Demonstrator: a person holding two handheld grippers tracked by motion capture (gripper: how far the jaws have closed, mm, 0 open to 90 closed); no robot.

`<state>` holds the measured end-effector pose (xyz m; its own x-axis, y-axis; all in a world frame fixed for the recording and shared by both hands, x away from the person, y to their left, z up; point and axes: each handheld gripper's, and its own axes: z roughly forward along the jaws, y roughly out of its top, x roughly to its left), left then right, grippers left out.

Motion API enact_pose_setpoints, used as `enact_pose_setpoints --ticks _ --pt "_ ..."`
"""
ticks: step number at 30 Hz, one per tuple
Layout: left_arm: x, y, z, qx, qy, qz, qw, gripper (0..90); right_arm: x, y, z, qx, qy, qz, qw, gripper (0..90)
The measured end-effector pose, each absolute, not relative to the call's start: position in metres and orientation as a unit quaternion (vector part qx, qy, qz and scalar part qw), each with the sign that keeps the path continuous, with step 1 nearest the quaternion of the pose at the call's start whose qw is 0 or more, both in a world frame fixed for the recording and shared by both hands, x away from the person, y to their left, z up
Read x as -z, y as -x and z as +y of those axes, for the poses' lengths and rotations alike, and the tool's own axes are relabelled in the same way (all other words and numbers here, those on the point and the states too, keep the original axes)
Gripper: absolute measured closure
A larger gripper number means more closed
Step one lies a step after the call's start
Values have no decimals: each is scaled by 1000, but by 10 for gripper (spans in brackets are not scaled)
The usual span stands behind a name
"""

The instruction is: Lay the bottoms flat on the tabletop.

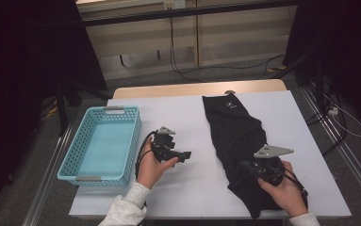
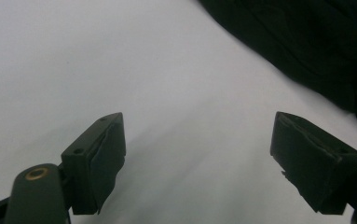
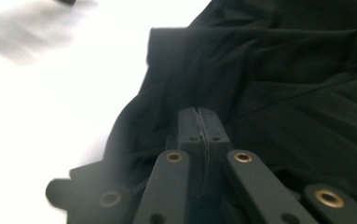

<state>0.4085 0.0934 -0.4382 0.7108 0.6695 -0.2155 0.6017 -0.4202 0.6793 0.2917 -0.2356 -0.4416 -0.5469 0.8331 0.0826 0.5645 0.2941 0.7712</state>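
The surface (image 1: 187, 122) is white and flat, with a strip of light wood at its far edge. The room around it is dark, with black curtains at both sides, a grey floor, and black cables (image 1: 187, 70) lying on the floor in front of a pale wall. A light blue basket (image 1: 102, 145) with small holes in its walls sits on the left part of the surface. A black piece of clothing (image 1: 237, 141) lies on the right part, stretched from the far edge down to the near edge, with folds and bumps in it and a tiny white mark near its top. The person's left hand holds the left tool (image 1: 180, 155) between the basket and the clothing, close to the basket but not touching it. In the left gripper view the left tool (image 2: 197, 158) has its two black jaws wide apart, with nothing between them, only white surface under them and the dark clothing (image 2: 306, 42) farther off. The right hand holds the right tool (image 1: 249, 165) over the lower part of the clothing. In the right gripper view the right tool (image 3: 199, 128) has its jaws pressed flat together. They sit right against the black cloth (image 3: 278, 84), but I cannot tell if any cloth is pinched between them.
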Motion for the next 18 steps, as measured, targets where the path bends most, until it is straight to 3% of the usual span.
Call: enact_pose_setpoints --ticks 18 --pt "435 -406 89 -41 -847 366 384 187 431 -268 -296 -419 -484 742 199 899"
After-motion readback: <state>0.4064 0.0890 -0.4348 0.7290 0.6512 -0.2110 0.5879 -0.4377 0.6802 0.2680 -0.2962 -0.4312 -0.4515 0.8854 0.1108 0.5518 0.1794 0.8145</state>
